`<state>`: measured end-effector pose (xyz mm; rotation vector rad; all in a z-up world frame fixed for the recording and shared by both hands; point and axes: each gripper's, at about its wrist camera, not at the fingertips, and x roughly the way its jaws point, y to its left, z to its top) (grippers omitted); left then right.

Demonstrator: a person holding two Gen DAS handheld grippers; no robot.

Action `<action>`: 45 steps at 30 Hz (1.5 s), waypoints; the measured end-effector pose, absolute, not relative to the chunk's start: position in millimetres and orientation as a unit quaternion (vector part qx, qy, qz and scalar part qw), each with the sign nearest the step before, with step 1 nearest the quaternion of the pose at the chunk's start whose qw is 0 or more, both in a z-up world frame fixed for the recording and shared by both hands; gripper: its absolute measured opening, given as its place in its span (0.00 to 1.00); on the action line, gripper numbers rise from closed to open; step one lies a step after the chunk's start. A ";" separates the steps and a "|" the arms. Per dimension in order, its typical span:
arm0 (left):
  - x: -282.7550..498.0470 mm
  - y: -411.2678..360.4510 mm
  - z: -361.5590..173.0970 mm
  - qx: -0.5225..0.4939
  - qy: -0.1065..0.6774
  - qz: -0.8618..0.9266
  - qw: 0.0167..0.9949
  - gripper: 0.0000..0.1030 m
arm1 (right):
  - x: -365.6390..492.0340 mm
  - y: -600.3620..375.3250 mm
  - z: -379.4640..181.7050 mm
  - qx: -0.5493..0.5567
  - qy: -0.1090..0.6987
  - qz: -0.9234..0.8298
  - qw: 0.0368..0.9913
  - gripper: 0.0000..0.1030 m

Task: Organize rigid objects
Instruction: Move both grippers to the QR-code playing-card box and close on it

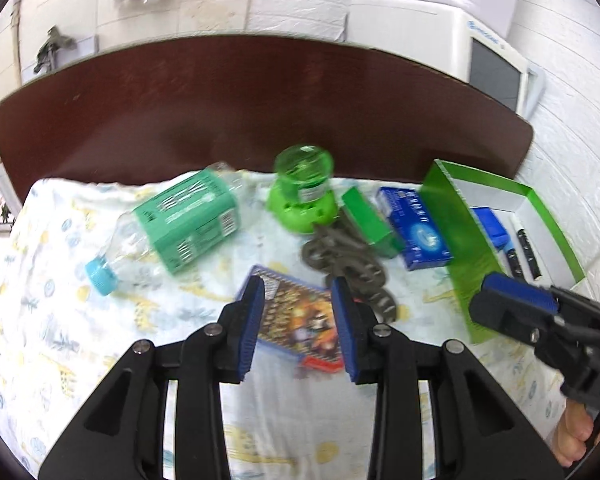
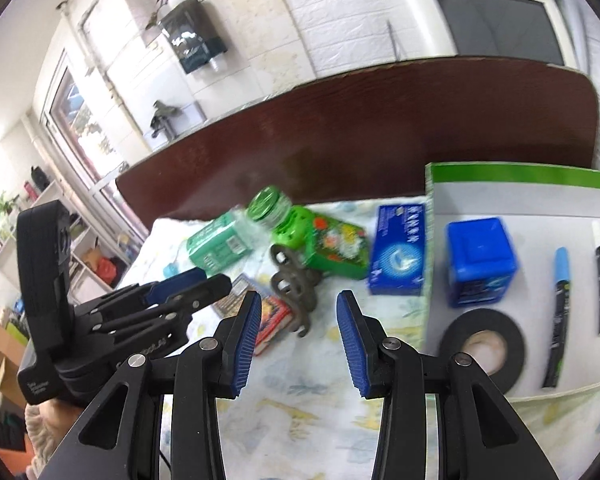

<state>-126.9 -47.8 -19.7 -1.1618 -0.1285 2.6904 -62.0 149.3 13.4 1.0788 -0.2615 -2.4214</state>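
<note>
Our left gripper (image 1: 298,308) and right gripper (image 2: 298,338) gape empty over the patterned sheet (image 2: 300,392); the dark headboard (image 1: 260,112) stands beyond them.

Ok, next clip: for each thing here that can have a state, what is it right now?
Left gripper: open, straddling the card box, not clamped.
Right gripper: open, holding nothing.
Card box: lying flat on the cloth.
Water bottle: on its side, blue cap on.
Green jar: tipped over, lid on.
Green tray: open-topped, holding several items.
Tape roll: flat in the tray.
Blue marker: capped, in the tray.
</note>
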 end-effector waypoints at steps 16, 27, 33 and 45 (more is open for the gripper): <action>-150.9 -86.5 -59.9 -0.431 -0.093 0.888 0.134 0.31 | -79.3 94.5 -44.2 0.476 -0.121 -0.849 0.195 0.41; -148.8 -80.5 -67.5 -0.445 -0.089 0.877 0.158 0.31 | -88.7 85.8 -60.9 0.504 -0.131 -0.831 0.195 0.27; -116.5 -69.8 -65.2 -0.455 -0.080 0.870 0.173 0.31 | -84.3 93.2 -59.9 0.500 -0.118 -0.836 0.191 0.27; -131.3 -71.0 -74.8 -0.460 -0.117 0.864 0.167 0.35 | -84.8 109.2 -66.0 0.500 -0.143 -0.831 0.197 0.27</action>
